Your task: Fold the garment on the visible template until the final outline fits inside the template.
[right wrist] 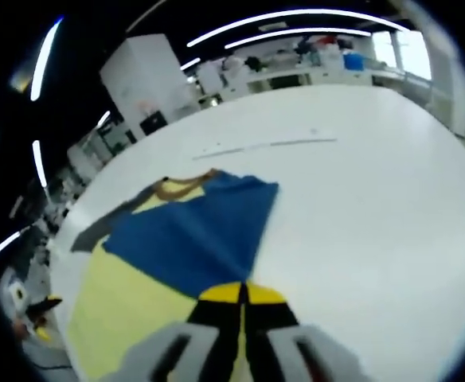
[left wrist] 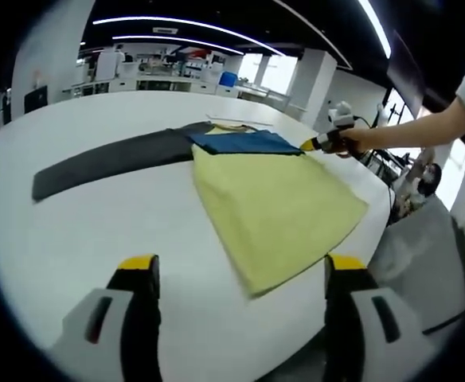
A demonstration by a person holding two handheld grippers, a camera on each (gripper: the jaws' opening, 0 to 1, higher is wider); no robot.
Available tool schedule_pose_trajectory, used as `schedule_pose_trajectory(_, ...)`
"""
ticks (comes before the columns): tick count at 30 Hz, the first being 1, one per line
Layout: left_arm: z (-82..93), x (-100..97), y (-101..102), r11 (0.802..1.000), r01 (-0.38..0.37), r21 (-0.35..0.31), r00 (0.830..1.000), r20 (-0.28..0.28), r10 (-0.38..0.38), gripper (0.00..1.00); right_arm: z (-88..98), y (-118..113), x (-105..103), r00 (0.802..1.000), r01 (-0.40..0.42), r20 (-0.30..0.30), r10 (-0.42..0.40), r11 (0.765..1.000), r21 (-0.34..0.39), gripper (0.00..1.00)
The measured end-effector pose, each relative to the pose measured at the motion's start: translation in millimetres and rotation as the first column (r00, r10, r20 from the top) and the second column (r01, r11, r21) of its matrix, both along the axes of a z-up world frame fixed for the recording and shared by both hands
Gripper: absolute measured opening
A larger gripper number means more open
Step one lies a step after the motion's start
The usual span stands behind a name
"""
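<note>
Right claw (right wrist: 240,296), jaws pinched together on the blue sleeve (right wrist: 197,239) of a yellow cloth garment (left wrist: 276,211) near the white surface's (left wrist: 97,231) edge; left claw (left wrist: 240,267) gapes wide, empty.

White table (left wrist: 97,231) — shelving (left wrist: 137,76) far behind

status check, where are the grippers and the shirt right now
Left gripper open, hanging back over the table. Right gripper shut on the shirt's blue sleeve, folding it over the yellow body. Grey sleeve lies spread out.
</note>
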State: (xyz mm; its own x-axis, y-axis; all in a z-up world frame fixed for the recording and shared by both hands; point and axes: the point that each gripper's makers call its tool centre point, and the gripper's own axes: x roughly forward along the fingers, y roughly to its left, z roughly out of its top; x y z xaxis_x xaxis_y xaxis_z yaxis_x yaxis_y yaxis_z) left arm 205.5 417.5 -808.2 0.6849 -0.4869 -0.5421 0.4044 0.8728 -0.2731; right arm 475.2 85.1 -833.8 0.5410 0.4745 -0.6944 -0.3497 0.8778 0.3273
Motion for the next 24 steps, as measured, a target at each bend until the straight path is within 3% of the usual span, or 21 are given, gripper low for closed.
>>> schedule_pose_trajectory(3, -0.2, -0.5, 0.1, 1.0, 0.0, -0.001, 1.0, -0.003, 0.0, 0.82, -5.3, -0.4, -0.7, 1.0, 0.006, -0.022, -0.006, 1.0, -0.006, 0.0)
schedule_pose_trajectory(24, -0.7, -1.2, -0.8, 1.0, -0.006, -0.005, 1.0, -0.005, 0.006, 0.82, -4.6, -1.6, 6.0, 1.0, -0.022, 0.019, 0.023, 0.998, -0.055, 0.0)
